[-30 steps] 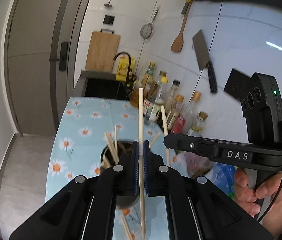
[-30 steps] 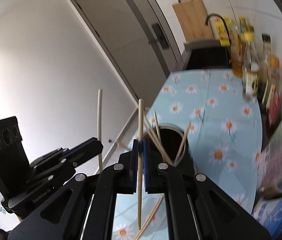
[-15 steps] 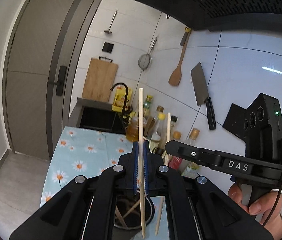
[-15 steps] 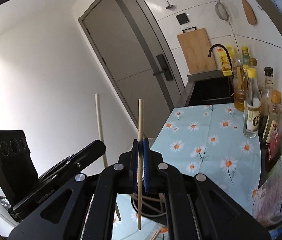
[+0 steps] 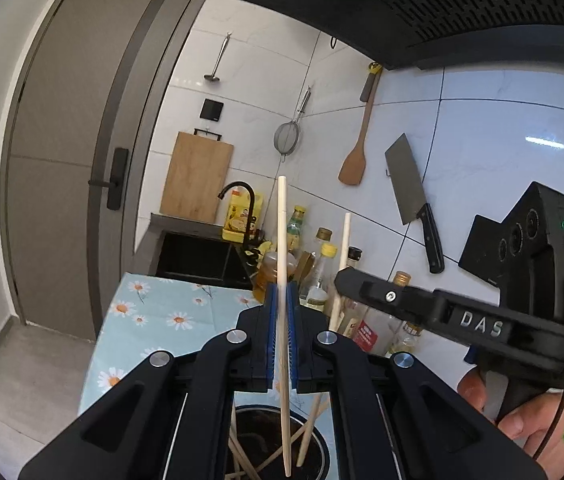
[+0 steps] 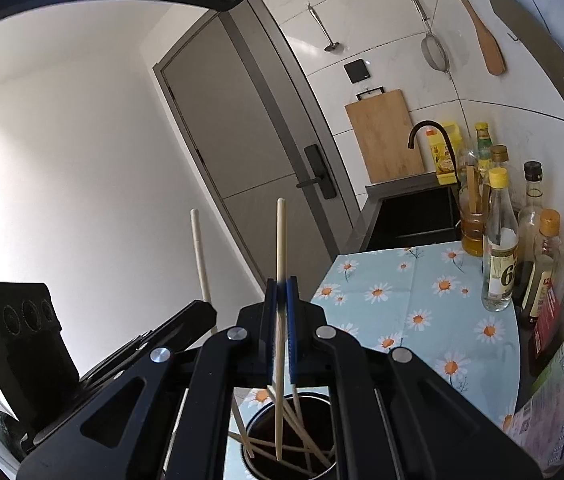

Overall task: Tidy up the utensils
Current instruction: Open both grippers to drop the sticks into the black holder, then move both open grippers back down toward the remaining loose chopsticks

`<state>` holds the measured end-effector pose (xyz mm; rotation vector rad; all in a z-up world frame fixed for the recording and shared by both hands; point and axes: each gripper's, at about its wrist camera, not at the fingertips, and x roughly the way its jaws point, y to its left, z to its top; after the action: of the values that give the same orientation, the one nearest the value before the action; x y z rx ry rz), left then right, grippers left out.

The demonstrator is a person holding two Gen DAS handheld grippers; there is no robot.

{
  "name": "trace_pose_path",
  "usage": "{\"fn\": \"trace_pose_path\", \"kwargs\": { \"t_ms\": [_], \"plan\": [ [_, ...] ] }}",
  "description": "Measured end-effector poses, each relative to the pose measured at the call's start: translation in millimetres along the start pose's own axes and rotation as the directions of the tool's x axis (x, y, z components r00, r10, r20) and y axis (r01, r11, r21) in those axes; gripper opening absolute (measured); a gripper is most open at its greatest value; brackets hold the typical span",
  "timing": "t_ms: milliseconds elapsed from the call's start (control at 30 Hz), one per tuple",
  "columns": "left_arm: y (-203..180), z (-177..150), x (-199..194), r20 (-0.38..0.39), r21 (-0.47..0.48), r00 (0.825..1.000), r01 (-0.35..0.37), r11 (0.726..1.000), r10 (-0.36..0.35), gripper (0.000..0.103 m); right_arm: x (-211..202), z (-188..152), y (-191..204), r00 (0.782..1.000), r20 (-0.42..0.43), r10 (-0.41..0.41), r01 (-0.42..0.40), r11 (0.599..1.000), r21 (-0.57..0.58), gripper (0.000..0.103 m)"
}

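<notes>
My left gripper (image 5: 281, 292) is shut on a pale wooden chopstick (image 5: 282, 232) that stands upright. Its lower end shows over the mouth of a dark round holder (image 5: 258, 436) with several chopsticks in it. My right gripper (image 6: 281, 288) is shut on a second upright chopstick (image 6: 281, 240), whose tip also points into the holder (image 6: 314, 397). Each gripper shows in the other's view: the right gripper (image 5: 346, 276), held by a hand (image 5: 514, 412), and the left gripper (image 6: 202, 312) at the lower left. The two stand side by side above the holder.
The holder stands on a blue daisy-print cloth (image 6: 414, 292). Several bottles (image 6: 498, 248) line the tiled wall on the right. Behind are a dark sink with a black tap (image 5: 242, 208) and a cutting board (image 5: 198, 176). A cleaver (image 5: 410, 184) and a wooden spatula (image 5: 356, 160) hang on the wall, and a hood (image 5: 422, 4) is overhead.
Both grippers have tipped upward and moved over the holder, which slid from ahead of the fingers to beneath them. Both stay shut on their chopsticks.
</notes>
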<state>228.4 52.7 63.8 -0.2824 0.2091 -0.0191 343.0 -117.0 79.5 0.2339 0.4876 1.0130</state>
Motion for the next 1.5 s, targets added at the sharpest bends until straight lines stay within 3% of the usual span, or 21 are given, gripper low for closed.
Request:
{"fn": "trace_pose_path", "kwargs": {
  "t_ms": [267, 300, 333, 367, 767, 1133, 1200, 1500],
  "plan": [
    [8.8, -6.4, 6.3, -0.014, -0.016, 0.999, -0.038, 0.999, 0.038, 0.007, 5.2, -4.7, -11.8, 1.000, -0.021, -0.016, 0.017, 0.999, 0.035, 0.007],
    [10.7, -6.2, 6.4, -0.020, -0.024, 0.999, -0.042, 0.999, 0.042, 0.010, 5.0, -4.6, -12.7, 1.000, -0.022, -0.011, 0.012, 0.999, 0.040, 0.010],
    [12.1, -6.2, 6.8, -0.029, -0.030, 0.998, -0.048, 0.998, 0.047, 0.020, 4.5, -4.7, -13.6, 1.000, -0.023, -0.011, 0.012, 0.999, 0.043, 0.013],
    [13.5, -6.5, 6.4, -0.034, -0.037, 0.998, -0.045, 0.998, 0.044, 0.022, 3.8, -5.0, -14.5, 1.000, -0.025, -0.014, 0.015, 0.999, 0.048, 0.018],
    [9.7, -5.8, -2.9, -0.054, -0.034, 0.998, -0.045, 0.998, 0.044, 0.022, -6.5, -10.4, -10.5, 0.999, -0.038, -0.022, 0.023, 0.999, 0.039, 0.019],
    [5.1, -5.3, -18.8, -0.081, -0.036, 0.995, -0.052, 0.998, 0.049, 0.022, -26.4, -11.1, -2.3, 0.999, -0.038, -0.014, 0.016, 0.999, 0.043, 0.026],
    [2.7, -4.6, -22.6, -0.087, -0.041, 0.995, -0.045, 0.998, 0.041, 0.024, -33.0, -10.1, -3.0, 1.000, -0.027, -0.013, 0.014, 0.998, 0.059, 0.033],
    [2.2, -17.6, -52.3, -0.123, -0.046, 0.992, -0.025, 0.999, 0.019, 0.025, -57.3, -19.9, -5.1, 0.998, -0.039, -0.043, 0.046, 0.995, 0.089, 0.034]
  ]
}}
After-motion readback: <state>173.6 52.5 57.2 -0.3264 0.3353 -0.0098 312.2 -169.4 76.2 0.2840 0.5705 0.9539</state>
